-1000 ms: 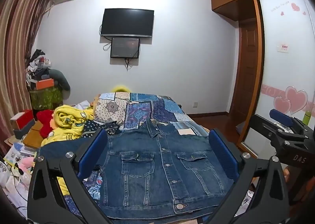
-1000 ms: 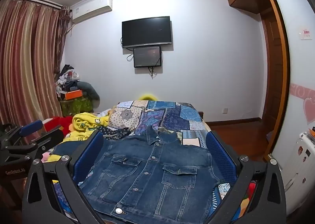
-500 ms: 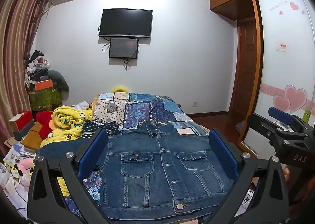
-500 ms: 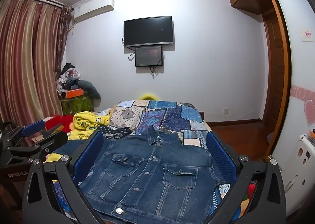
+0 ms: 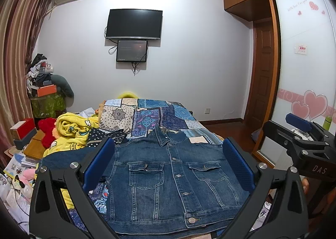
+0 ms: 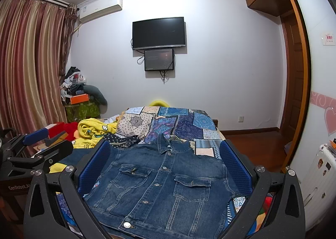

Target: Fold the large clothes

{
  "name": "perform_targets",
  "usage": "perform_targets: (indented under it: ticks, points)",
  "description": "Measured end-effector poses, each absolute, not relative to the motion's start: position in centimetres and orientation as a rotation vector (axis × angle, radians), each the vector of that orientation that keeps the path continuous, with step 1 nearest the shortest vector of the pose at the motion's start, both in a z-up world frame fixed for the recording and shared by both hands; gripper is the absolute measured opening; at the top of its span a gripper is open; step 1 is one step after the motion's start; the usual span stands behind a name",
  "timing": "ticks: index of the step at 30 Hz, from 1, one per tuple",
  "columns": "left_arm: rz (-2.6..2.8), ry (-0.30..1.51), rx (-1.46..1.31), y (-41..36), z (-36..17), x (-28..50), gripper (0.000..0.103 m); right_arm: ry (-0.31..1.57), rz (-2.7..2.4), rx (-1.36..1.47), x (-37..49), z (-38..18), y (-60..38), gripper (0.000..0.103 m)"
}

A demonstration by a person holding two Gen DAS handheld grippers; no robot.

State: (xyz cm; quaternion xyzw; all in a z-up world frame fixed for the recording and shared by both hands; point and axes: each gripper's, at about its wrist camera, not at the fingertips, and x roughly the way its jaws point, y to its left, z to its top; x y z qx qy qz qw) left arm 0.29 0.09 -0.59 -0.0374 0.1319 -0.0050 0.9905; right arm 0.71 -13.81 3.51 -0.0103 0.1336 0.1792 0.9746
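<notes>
Denim jacket (image 5: 174, 178) — both hand-held grippers wide, empty.

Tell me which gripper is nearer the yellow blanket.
Left. The left gripper hangs over the denim jacket, on the side where the yellow blanket lies. The right gripper sits farther out toward the wardrobe side.

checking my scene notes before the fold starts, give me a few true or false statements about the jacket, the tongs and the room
1. The denim jacket lies front up, buttoned, on the patchwork quilt. True.
2. The left tongs are shut on the jacket hem. False: they are open, holding nothing.
3. The right tongs are open. True.
4. The wall TV shows a bright picture. False: its screen is dark.
5. A yellow blanket lies left of the jacket. True.
</notes>
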Motion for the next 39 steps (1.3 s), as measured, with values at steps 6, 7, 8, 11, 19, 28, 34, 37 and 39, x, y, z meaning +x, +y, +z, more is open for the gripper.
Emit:
perform_targets:
  ticks: [6, 7, 8, 11, 19, 28, 34, 37, 39]
  points:
    - [-0.015, 0.272, -0.074, 0.09, -0.49, 0.26, 0.103, 0.271, 0.361, -0.024, 0.90, 3.14, -13.79, 0.103]
    - [-0.015, 0.272, -0.075, 0.12, -0.50, 0.25, 0.103, 0.271, 0.361, -0.023, 0.95, 3.07, -13.75, 0.103]
    - [-0.015, 0.271, -0.075, 0.06, -0.53, 0.26, 0.103, 0.271, 0.362, -0.023, 0.95, 3.07, -13.75, 0.103]
    - [-0.015, 0.272, -0.075, 0.09, -0.56, 0.24, 0.103, 0.271, 0.360, -0.025, 0.93, 3.11, -13.75, 0.103]
    - [-0.013, 0.271, -0.074, 0.09, -0.60, 0.23, 0.103, 0.272, 0.360, -0.024, 0.99, 3.09, -13.78, 0.103]
    - [-0.010, 0.272, -0.075, 0.07, -0.47, 0.29, 0.103, 0.272, 0.359, -0.024, 0.90, 3.14, -13.82, 0.103]
    - [-0.011, 0.271, -0.075, 0.05, -0.51, 0.26, 0.103, 0.274, 0.359, -0.024, 0.93, 3.09, -13.84, 0.103]
    - [-0.010, 0.271, -0.075, 0.04, -0.51, 0.27, 0.103, 0.274, 0.360, -0.023, 0.97, 3.05, -13.91, 0.103]
    - [-0.011, 0.272, -0.076, 0.06, -0.52, 0.25, 0.103, 0.274, 0.360, -0.024, 0.96, 3.04, -13.89, 0.103]
